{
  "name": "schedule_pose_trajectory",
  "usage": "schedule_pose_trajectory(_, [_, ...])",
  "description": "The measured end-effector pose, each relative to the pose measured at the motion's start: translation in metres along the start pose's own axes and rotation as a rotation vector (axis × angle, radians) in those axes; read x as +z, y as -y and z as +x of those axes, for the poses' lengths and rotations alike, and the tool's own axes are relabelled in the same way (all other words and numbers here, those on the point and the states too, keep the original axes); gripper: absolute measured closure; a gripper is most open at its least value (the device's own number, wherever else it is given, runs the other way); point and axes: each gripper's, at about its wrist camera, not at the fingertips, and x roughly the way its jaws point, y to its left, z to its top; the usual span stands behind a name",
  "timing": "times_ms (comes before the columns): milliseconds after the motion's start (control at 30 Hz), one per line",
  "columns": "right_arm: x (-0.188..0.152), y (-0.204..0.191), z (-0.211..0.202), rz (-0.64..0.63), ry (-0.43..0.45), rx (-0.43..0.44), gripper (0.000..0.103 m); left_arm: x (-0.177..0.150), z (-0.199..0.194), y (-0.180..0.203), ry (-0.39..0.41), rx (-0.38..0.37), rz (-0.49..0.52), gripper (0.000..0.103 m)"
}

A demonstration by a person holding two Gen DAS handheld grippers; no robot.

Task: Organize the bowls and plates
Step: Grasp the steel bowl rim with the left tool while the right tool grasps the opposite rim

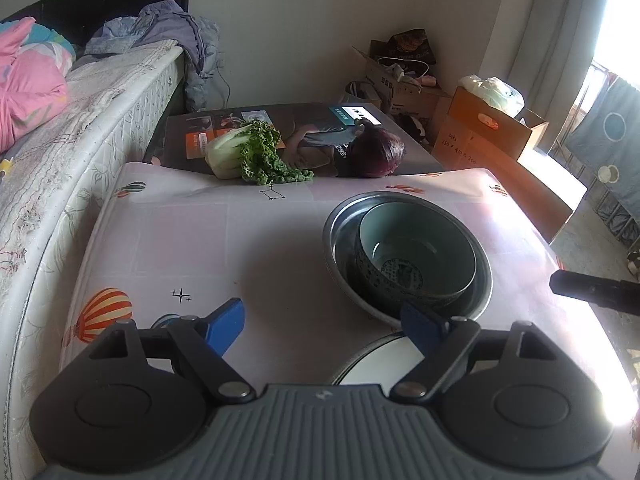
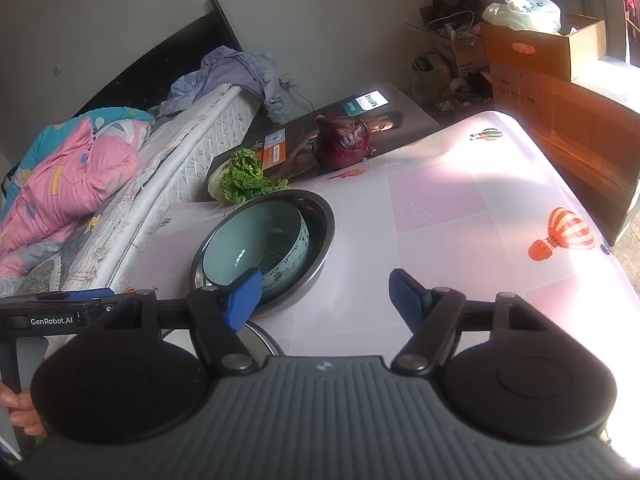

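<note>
A pale green ceramic bowl (image 1: 416, 258) with a dark patterned outside sits tilted inside a steel basin (image 1: 340, 224) on the balloon-print tablecloth. In the right wrist view the same bowl (image 2: 248, 240) rests in the basin (image 2: 320, 216) at centre left. A white plate with a metal rim (image 1: 372, 364) lies just below the basin, close to my left gripper (image 1: 324, 326), which is open over bare cloth. My right gripper (image 2: 326, 300) is open too, with nothing between its fingers; its left fingertip (image 2: 244, 298) overlaps the basin's near rim. The plate's edge (image 2: 264, 338) shows beneath it.
A leafy green cabbage (image 1: 248, 152) and a purple cabbage (image 1: 376, 152) lie on a flat printed box at the table's far edge. A bed with pink bedding (image 1: 32, 92) runs along the left. Cardboard boxes (image 1: 492, 128) stand at the back right. A person's hand (image 2: 20, 412) holds the other gripper at lower left.
</note>
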Motion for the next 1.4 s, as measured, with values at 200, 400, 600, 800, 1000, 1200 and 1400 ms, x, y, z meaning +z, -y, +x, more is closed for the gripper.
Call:
schedule_pose_trajectory(200, [0.016,0.016,0.046,0.056,-0.053,0.022,0.054,0.022,0.048,-0.014,-0.088,-0.058,-0.119,0.042])
schedule_pose_trajectory(400, [0.025,0.023,0.079,0.104,-0.096,0.069,0.065,0.027,0.076,-0.025,-0.133,-0.127,-0.208,0.059])
schedule_pose_trajectory(600, [0.026,0.019,0.103,0.105,-0.147,0.078,0.071,0.029,0.091,-0.028,-0.163,-0.133,-0.222,0.069])
schedule_pose_trajectory(800, [0.027,0.02,0.126,0.13,-0.194,0.089,0.075,0.028,0.107,-0.031,-0.198,-0.149,-0.253,0.073])
schedule_pose_trajectory(1000, [0.03,0.018,0.138,0.128,-0.204,0.087,0.08,0.028,0.116,-0.03,-0.205,-0.159,-0.273,0.079])
schedule_pose_trajectory(1200, [0.03,0.021,0.147,0.141,-0.198,0.101,0.08,0.029,0.116,-0.027,-0.198,-0.141,-0.269,0.081])
schedule_pose_trajectory(1400, [0.028,0.025,0.152,0.157,-0.179,0.12,0.081,0.029,0.116,-0.025,-0.185,-0.123,-0.273,0.082])
